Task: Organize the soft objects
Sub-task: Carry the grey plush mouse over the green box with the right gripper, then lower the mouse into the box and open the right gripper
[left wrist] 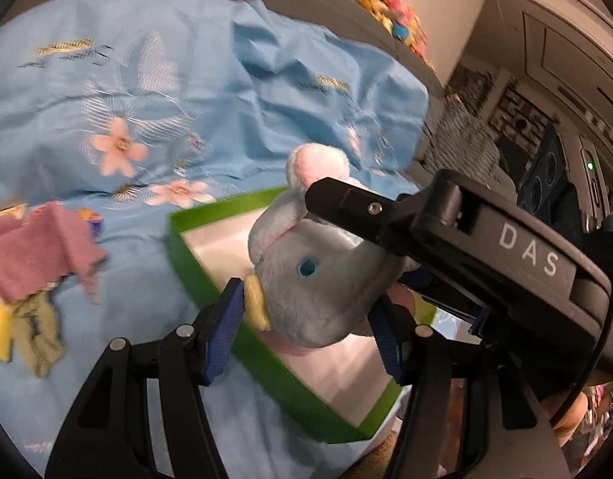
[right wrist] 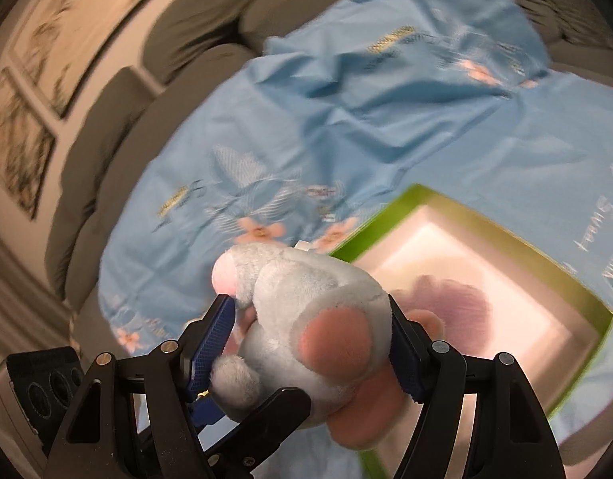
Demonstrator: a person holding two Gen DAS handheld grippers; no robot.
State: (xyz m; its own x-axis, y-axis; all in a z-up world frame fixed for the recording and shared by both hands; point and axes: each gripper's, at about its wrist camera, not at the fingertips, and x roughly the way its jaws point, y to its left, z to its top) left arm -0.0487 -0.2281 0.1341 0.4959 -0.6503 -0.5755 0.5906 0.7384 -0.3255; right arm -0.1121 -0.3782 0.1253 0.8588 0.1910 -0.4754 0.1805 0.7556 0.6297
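A grey plush toy [left wrist: 318,279] with a blue eye, a yellow beak-like mouth and pink-lined ears hangs over a green box [left wrist: 194,263] with a white inside. My left gripper [left wrist: 306,303] is shut on its head, blue pads pressing from both sides. The right gripper's black body [left wrist: 506,263] reaches in from the right, one finger lying over the head. In the right wrist view the plush toy [right wrist: 306,291] shows its pink-soled foot, and my right gripper [right wrist: 310,311] is shut on its body. The green box [right wrist: 506,235] lies just beyond, with a blurred purple shape inside.
A light blue flowered sheet [left wrist: 186,80] covers the grey sofa [right wrist: 107,159]. A heap of pink, yellow and olive cloths [left wrist: 43,255] lies at the left on the sheet. Colourful toys [left wrist: 390,12] sit along the sofa back. Cabinets and shelves stand at the right.
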